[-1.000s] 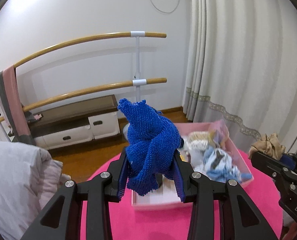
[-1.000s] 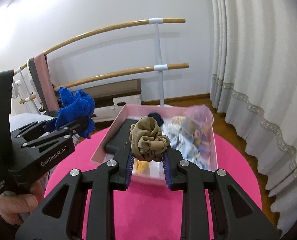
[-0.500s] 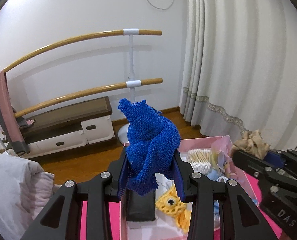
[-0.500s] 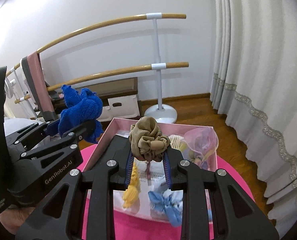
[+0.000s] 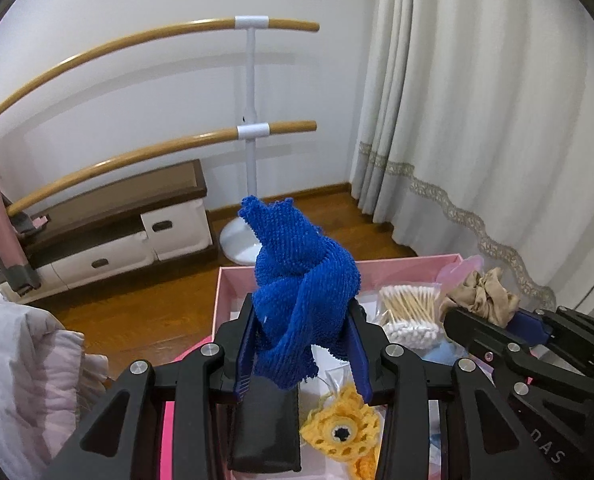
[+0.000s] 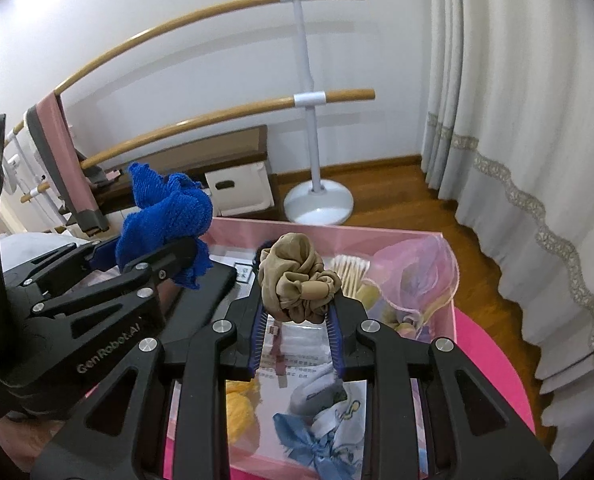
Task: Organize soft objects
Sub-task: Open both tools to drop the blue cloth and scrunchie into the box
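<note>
Both grippers have carried us over the pink box [image 5: 337,266]: left gripper [image 5: 303,354] clamps the blue cloth [image 5: 305,280] at frame centre, right gripper [image 6: 297,334] pinches the tan scrunchie [image 6: 297,276]. Release looks next.

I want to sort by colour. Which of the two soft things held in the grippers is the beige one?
The beige scrunchie, clamped in the right gripper above the pink box. The left gripper holds a blue knitted cloth instead.
</note>
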Available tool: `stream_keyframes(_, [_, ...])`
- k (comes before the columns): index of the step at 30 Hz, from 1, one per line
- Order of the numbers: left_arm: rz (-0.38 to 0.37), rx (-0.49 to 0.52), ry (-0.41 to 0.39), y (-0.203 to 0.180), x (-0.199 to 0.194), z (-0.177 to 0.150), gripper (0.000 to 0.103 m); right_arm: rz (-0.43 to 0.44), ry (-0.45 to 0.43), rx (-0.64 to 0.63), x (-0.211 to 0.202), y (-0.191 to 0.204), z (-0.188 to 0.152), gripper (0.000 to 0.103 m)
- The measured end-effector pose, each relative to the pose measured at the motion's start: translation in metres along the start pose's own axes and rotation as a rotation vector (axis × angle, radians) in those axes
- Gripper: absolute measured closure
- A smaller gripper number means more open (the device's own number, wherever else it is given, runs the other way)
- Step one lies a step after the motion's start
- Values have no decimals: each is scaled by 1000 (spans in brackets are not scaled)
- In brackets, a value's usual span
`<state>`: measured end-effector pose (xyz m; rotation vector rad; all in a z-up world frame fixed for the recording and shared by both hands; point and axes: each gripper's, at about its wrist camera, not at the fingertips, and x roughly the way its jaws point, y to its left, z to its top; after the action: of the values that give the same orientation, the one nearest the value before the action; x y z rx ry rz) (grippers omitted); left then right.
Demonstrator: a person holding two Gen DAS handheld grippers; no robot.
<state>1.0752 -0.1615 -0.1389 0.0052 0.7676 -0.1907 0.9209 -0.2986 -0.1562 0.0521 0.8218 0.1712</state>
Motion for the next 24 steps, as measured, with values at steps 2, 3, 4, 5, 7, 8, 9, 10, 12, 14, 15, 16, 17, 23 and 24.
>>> stream_keyframes(2, [-6,-5,20,5,13,8,49,2,12,11,7,-4,-1,76])
stream_keyframes(3, [4,-4,22,7,19,12,43,2,16,18,9,-6,-2,74])
stream_keyframes(4, [14,-1,15,8,21,16,33,4,19,25,11,-8,-2,72])
stream_keyframes(5, [21,2,7,9,22,18,29,4,22,28,13,-10,-3,69])
stream_keyframes(7, [38,3,-9,8,23,20,28,4,23,29,13,-12,-3,62])
stream_keyframes(8, [43,-2,-13,10,23,23,25,2,19,33,12,-13,-4,55])
stream_keyframes(9, [47,-12,-18,13,22,25,24,1,15,38,11,-14,-3,44])
stream_keyframes(10, [52,-21,-26,14,19,24,20,-1,9,47,9,-16,-3,37])
stream_keyframes(12, [66,-29,-49,16,12,25,15,5,-13,64,1,-18,-4,8])
stream_keyframes(14, [88,-24,-77,15,4,24,9,25,-35,82,-8,-19,-5,0])
stream_keyframes(15, [101,-18,-96,16,-2,25,7,29,-41,90,-12,-19,-6,0])
stream_keyframes(16, [113,-13,-113,13,-9,23,3,28,-48,97,-16,-18,-6,0])
stream_keyframes(17, [127,-9,-128,11,-16,19,1,22,-58,103,-22,-17,-7,0])
stream_keyframes(23, [202,23,-208,-3,-53,8,0,-7,-111,120,-60,-5,-14,0])
stream_keyframes(24, [208,22,-215,-5,-59,6,0,-14,-123,124,-70,-3,-17,0])
